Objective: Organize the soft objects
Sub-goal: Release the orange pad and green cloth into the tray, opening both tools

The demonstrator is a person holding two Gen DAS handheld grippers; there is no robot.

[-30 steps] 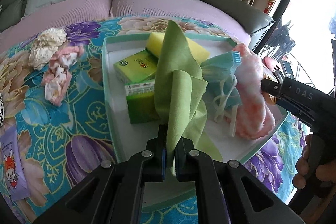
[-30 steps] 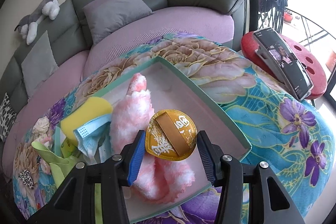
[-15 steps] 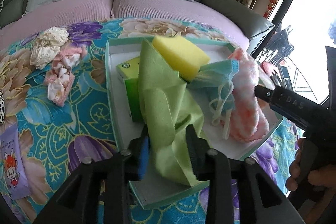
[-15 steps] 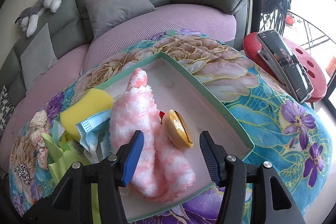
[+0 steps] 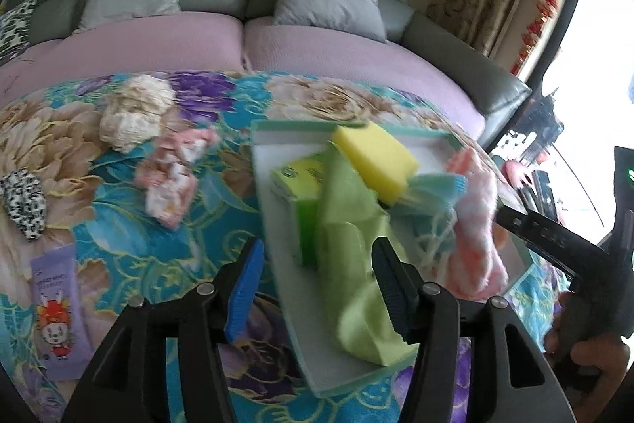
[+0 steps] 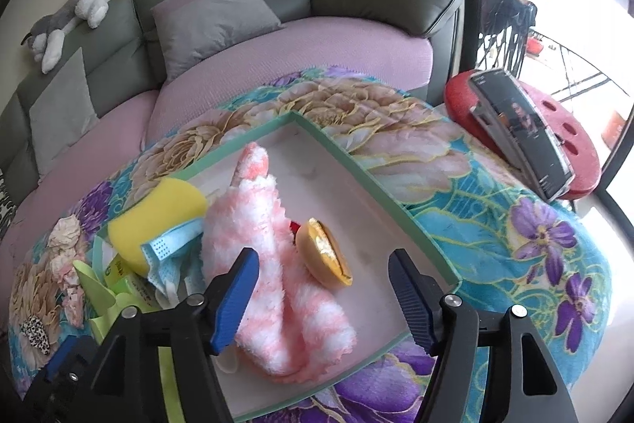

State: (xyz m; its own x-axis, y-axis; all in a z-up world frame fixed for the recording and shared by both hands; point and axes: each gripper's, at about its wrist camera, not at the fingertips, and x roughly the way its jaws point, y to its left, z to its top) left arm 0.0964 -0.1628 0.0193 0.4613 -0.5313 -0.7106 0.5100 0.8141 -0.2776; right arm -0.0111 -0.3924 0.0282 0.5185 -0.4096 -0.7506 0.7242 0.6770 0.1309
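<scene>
On the floral tablecloth (image 5: 130, 244), at the far left, a purple packet (image 5: 55, 308) and a leopard-print scrunchie (image 5: 23, 201) are seen, with a cream lace bundle (image 5: 132, 113) and a pink bundle (image 5: 174, 177) lying further in, all outside the tray. The left gripper (image 5: 317, 288) is seen with its jaws spread, having just been opening; the green cloth (image 5: 356, 272) lies loose in the mint-rimmed tray (image 6: 380, 181), draped toward its near edge, one pad just beside it. Behind the cloth a green tissue pack (image 5: 301, 193) is found, with a yellow sponge (image 5: 374, 159) propped above and a blue face mask (image 6: 166, 248) beside. A pink fluffy sock (image 6: 273, 264) is laid across the tray's middle. The right gripper (image 6: 323, 294) is likewise parted, having just been opening, over the sock; a golden jelly cup (image 6: 325, 252) rests tilted against the sock, untouched. On the red stool (image 6: 562, 129) at far right a phone (image 6: 519, 129) is propped.
</scene>
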